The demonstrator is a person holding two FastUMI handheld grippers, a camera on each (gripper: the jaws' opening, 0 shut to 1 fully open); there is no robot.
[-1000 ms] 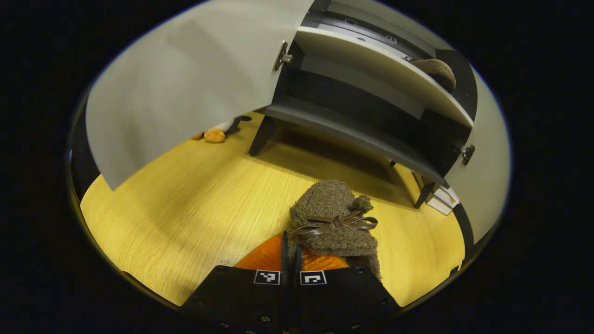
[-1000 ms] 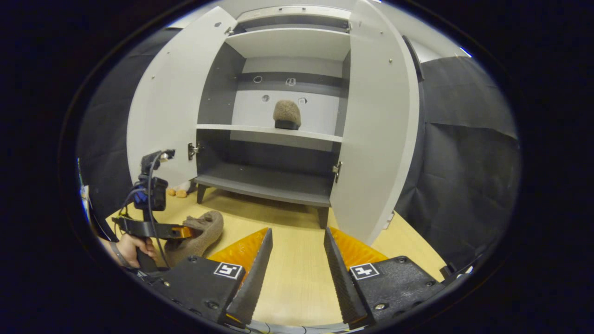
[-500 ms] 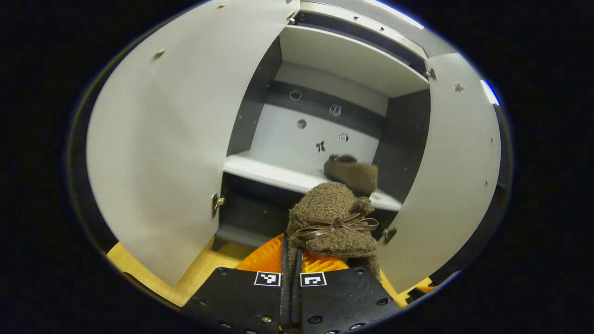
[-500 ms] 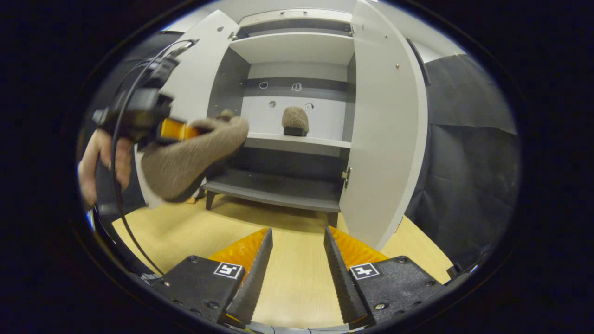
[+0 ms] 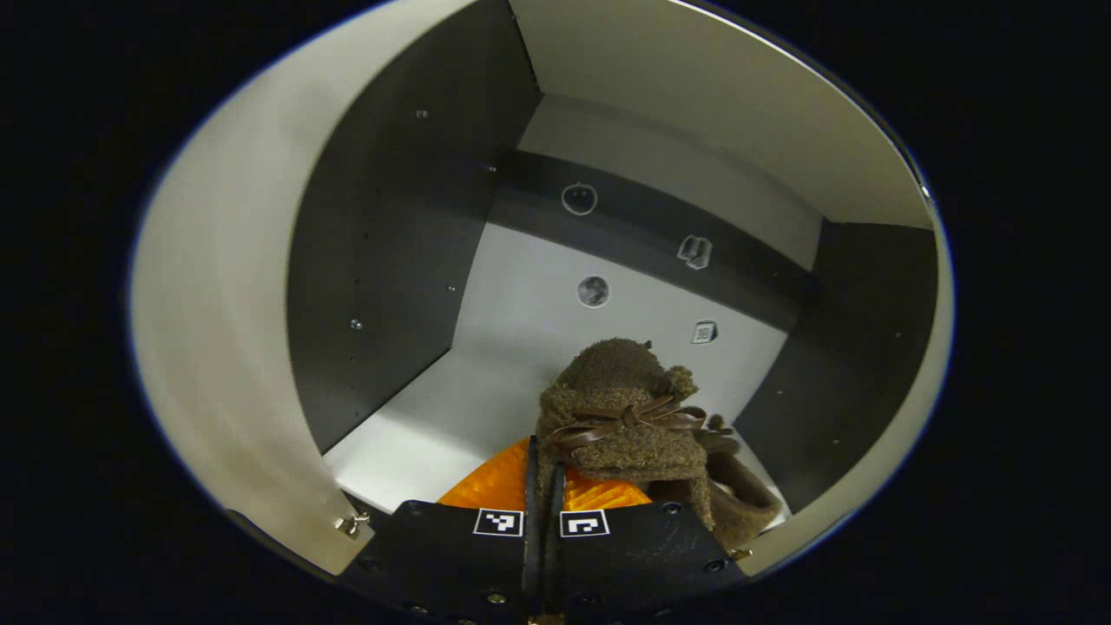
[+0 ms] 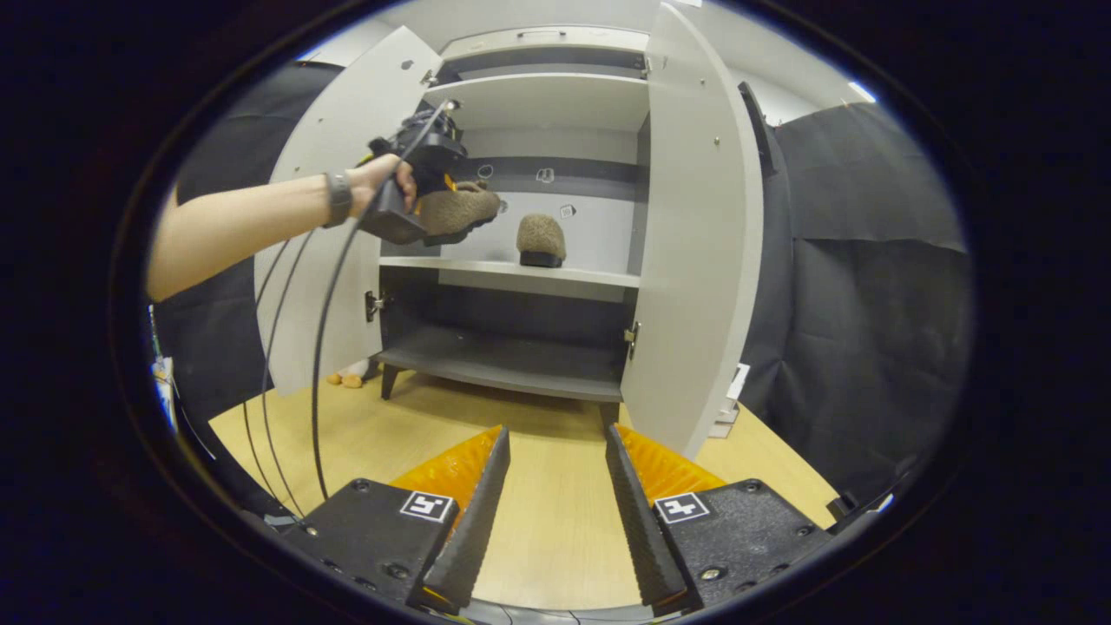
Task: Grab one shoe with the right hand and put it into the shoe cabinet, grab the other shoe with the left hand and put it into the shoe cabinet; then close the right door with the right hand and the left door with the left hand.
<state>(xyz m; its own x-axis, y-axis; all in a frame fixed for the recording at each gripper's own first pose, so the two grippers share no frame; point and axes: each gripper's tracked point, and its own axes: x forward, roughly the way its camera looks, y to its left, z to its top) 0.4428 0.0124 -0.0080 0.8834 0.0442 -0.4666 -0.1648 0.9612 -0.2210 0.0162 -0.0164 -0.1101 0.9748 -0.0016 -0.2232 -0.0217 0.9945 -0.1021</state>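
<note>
In the right gripper view a bare forearm with a wristband reaches in from the left, its hand (image 6: 382, 178) gripping the left gripper (image 6: 434, 169), with black cables hanging down from it. That gripper holds a brown fuzzy shoe (image 6: 458, 211) in the air, level with the open middle compartment of the shoe cabinet (image 6: 538, 95) and above the white shelf (image 6: 512, 271). Just to the right of it, the other shoe (image 6: 540, 240) stands on that shelf, near the back wall. Both doors stand open: the left door (image 6: 299, 286) behind the arm, the right door (image 6: 694, 243) farther right. At the bottom, the right gripper (image 6: 548, 486) hangs over the wooden floor (image 6: 364, 434) with its fingers spread wide and nothing between them. In the left gripper view the fingers are pressed nearly together on the edge of the shoe, whose bow (image 5: 625, 417) faces up; the second shoe lies just to its right on the shelf.
</note>
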